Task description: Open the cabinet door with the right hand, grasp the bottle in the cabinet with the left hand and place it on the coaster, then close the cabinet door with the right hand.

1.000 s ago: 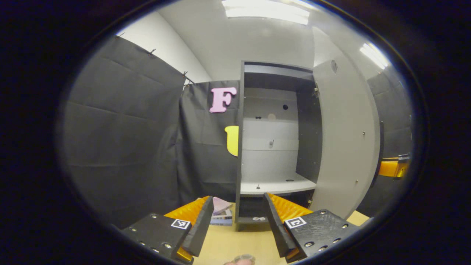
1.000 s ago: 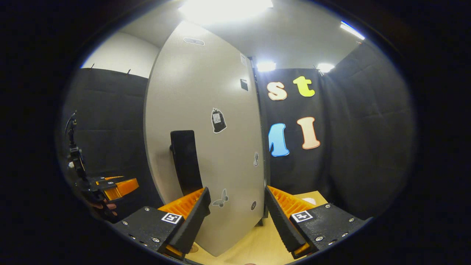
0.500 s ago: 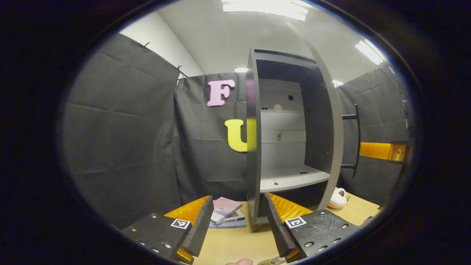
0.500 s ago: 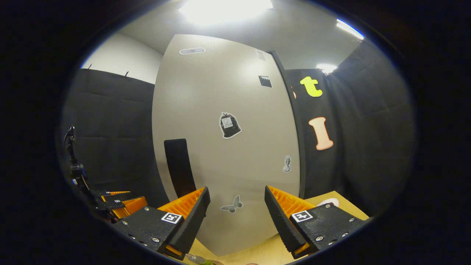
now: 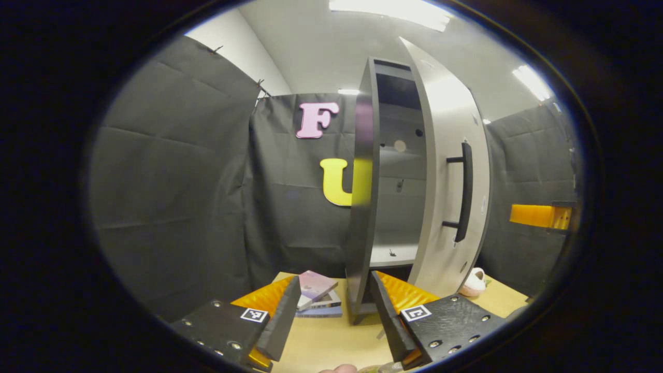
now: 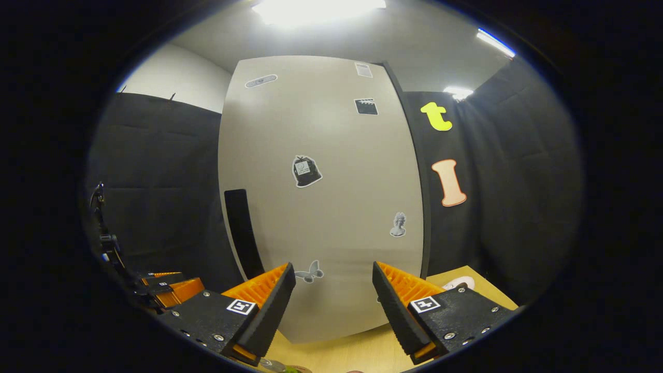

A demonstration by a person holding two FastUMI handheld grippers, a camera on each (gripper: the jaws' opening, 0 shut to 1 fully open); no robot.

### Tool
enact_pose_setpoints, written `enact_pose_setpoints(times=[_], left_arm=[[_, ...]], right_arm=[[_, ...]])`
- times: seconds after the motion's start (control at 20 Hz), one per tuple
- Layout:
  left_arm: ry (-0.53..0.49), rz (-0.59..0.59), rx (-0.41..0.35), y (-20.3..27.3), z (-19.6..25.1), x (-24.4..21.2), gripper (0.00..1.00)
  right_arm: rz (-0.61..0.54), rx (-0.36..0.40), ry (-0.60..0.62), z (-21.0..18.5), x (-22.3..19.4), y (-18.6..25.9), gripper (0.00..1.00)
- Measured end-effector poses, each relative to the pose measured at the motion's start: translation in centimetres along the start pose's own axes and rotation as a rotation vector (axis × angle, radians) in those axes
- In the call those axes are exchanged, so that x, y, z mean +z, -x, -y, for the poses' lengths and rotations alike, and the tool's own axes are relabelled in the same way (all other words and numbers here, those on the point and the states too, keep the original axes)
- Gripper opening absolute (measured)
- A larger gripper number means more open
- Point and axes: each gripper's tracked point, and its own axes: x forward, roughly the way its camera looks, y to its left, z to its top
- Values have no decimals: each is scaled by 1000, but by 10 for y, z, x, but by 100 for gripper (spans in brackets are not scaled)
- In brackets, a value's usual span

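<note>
Left gripper [image 5: 331, 311]: fingers spread wide, nothing between them, above the wooden tabletop [image 5: 331, 342]. Just beyond, stacked books [image 5: 317, 298] beside the cabinet [image 5: 362, 207]. Cabinet door [image 5: 445, 171] partly ajar, black bar handle [image 5: 464, 191] outward, bare shelf [image 5: 391, 254] visible through the gap. Plush toy [image 5: 472, 282] by the door's foot.

Right gripper [image 6: 331, 311]: fingers wide apart, holding nothing, close before the stickered door face [image 6: 331, 207]. Bottle: glimpse of a clear object at bottom edge [image 6: 279, 367], identity uncertain.

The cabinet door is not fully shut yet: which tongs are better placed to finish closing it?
Right. The right tongs face the cabinet door front, open and close. The left tongs point at the cabinet's edge.
</note>
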Motion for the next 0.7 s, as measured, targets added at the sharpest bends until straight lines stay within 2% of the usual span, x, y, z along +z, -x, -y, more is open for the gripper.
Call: enact_pose_setpoints(times=[0.15,0.2,0.3,0.4,0.55,0.65,0.7], left_arm=[[-5,19,7,-2,11,12,73],[-7,20,10,-3,15,13,82],[-4,16,13,-6,28,17,72],[1,27,27,-10,41,27,72],[-24,25,33,-10,68,37,82],[-50,41,32,-9,89,46,74],[-63,62,27,-7,100,54,75]], right_arm=[[-5,-23,11,12,-3,-5,92],[-1,-42,17,18,-4,-4,93],[46,-98,65,36,2,-6,93],[77,-127,111,47,5,-13,93],[63,-124,115,53,1,-13,93],[76,-104,60,50,7,-12,93],[86,-100,36,51,7,-11,93]])
